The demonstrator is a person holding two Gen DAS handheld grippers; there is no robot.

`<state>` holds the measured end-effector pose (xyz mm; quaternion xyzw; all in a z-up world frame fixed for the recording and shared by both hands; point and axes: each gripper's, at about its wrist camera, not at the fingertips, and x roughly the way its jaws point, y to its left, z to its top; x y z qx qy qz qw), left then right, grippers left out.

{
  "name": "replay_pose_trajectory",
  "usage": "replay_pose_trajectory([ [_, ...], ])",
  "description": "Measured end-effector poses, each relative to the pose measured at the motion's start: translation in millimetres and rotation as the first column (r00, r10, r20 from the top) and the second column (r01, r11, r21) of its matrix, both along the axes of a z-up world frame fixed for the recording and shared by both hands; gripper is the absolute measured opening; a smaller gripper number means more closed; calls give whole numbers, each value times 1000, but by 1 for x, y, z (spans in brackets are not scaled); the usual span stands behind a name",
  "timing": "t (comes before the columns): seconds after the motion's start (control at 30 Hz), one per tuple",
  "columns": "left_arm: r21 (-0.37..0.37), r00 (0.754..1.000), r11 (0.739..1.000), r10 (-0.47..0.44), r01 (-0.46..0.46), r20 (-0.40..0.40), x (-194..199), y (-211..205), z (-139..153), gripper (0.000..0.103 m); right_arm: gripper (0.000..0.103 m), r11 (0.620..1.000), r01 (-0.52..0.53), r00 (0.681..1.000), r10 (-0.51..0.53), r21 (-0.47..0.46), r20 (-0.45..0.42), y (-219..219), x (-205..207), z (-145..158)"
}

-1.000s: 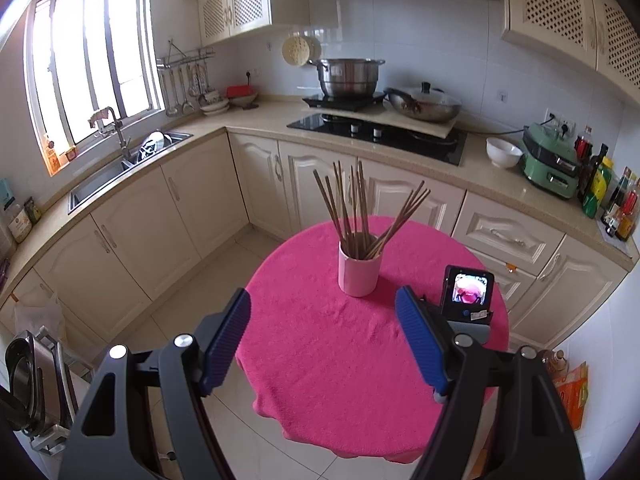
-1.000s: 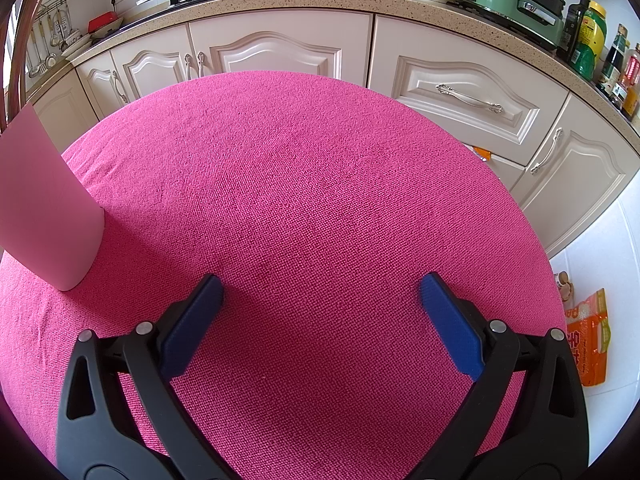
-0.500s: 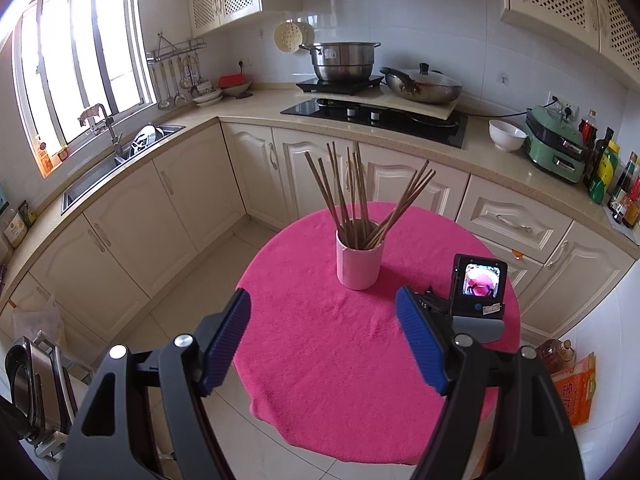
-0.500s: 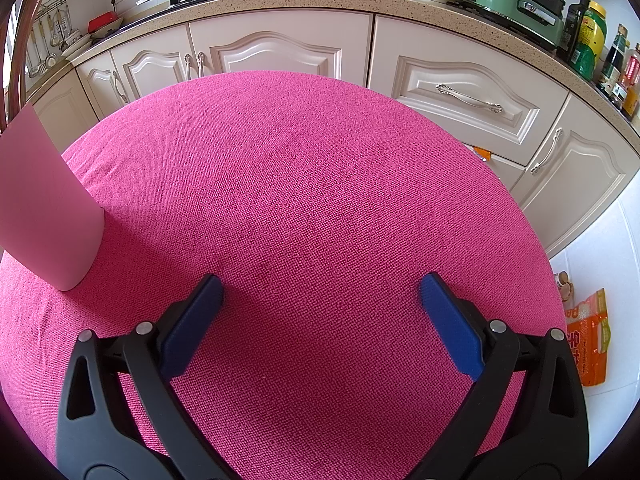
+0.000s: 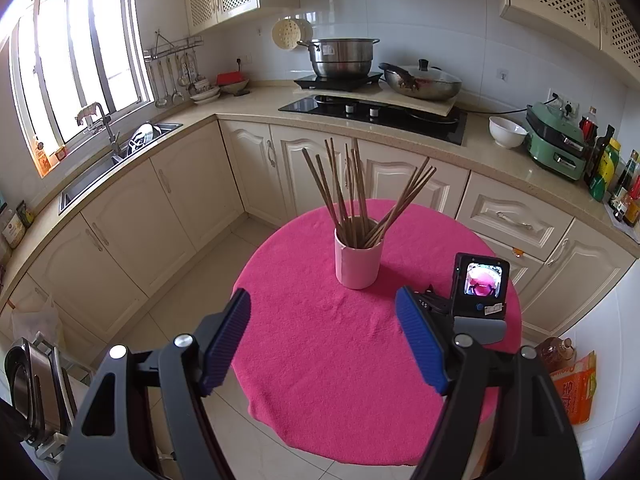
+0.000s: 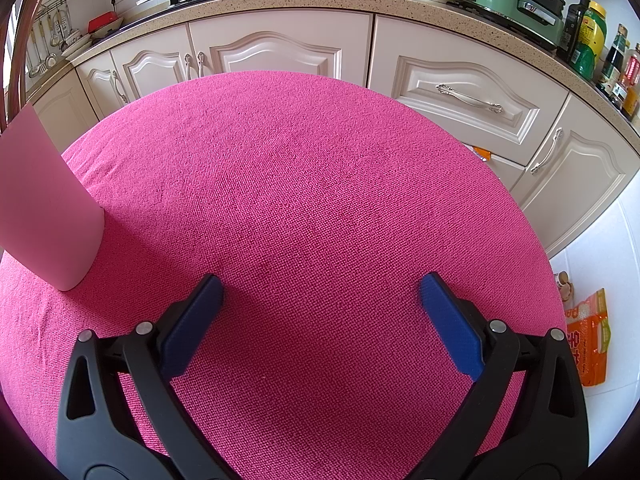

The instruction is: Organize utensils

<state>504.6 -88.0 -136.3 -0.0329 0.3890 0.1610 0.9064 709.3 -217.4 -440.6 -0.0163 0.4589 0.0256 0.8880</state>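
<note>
A pink cup stands upright near the middle of a round table with a pink cloth. Several brown chopsticks stand in it, fanned out. My left gripper is open and empty, held high above the table's near edge, well short of the cup. My right gripper is open and empty, resting low over the cloth. The cup is at its far left. The right gripper's body and camera screen show to the right of the cup in the left wrist view.
Cream kitchen cabinets and a counter wrap around behind the table, with a sink, a hob with pots, a white bowl and bottles. An orange packet lies on the tiled floor at the right.
My left gripper has pulled back and risen, so the table and cup look smaller and lower in its view. The right gripper has not moved.
</note>
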Motion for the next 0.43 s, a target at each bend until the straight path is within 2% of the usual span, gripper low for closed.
replay_pose_trajectory([
  [0.43, -11, 1000, 1000, -8, 8, -21, 2, 2, -6, 74, 97, 1000, 0, 1000, 0, 0, 0, 0, 0, 0],
])
